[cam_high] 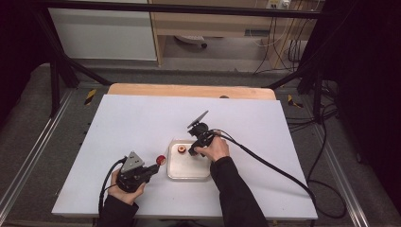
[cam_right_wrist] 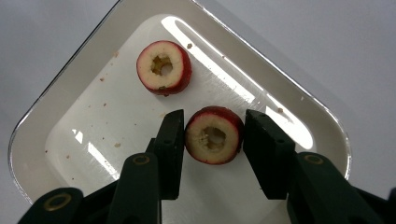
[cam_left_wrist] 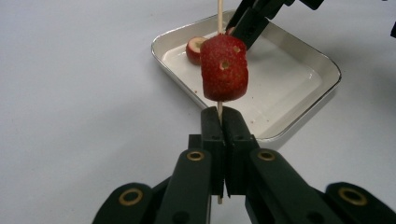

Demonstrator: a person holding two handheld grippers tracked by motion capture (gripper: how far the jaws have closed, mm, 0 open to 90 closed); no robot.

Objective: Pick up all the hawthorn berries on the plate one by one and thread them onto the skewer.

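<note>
My left gripper is shut on a thin wooden skewer that stands upright, with a red cored fruit piece threaded on it just above the jaws. In the high view this gripper sits left of the white tray, the red piece at its tip. My right gripper points down into the tray, its pads pressed against both sides of a cored fruit ring lying flat. A second ring lies just beyond it.
The tray rests on a white table sheet with bare room all round it. A cable trails right from the right gripper. Small crumbs dot the tray floor.
</note>
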